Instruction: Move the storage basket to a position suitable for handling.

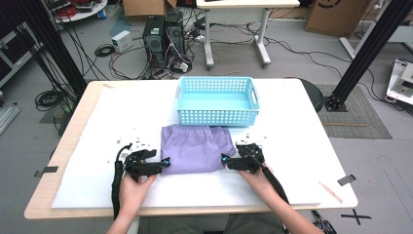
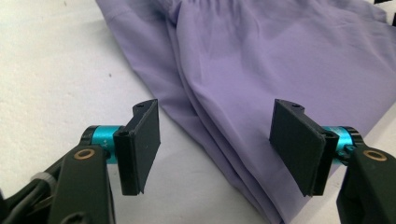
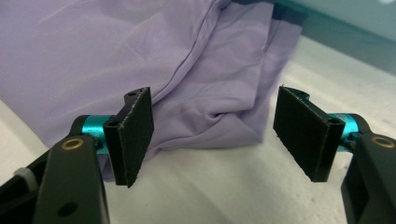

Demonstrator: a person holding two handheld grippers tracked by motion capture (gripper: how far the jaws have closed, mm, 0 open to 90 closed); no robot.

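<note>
A folded lilac garment (image 1: 196,148) lies flat on the white table cover (image 1: 302,146), just in front of a light blue perforated basket (image 1: 217,101), and both grippers point at it from opposite sides. The left gripper (image 1: 165,163) sits at the cloth's left near corner, its jaws standing wide apart with nothing pinched; in the left gripper view the folded edge of the garment (image 2: 261,70) runs diagonally between the two black pads (image 2: 140,144), nearer the right-hand pad than the left one, and neither pad presses on the fabric. The right gripper (image 1: 225,159) rests at the cloth's right near corner, likewise spread wide and holding nothing; in the right gripper view the rumpled corner of the garment (image 3: 196,93) lies between and just beyond the pads (image 3: 133,135), the left pad standing over the cloth's edge and the right pad over bare white cover beside it. Whether the tips touch the cover cannot be told. Each gripper is carried in a hand, the left hand (image 1: 134,187) and the right hand (image 1: 258,178) coming in from the near edge of the table. No brand, label or readable writing shows on the garment, the basket or the grippers; a black cross of tape (image 1: 355,216) marks the floor beyond the right hand
</note>
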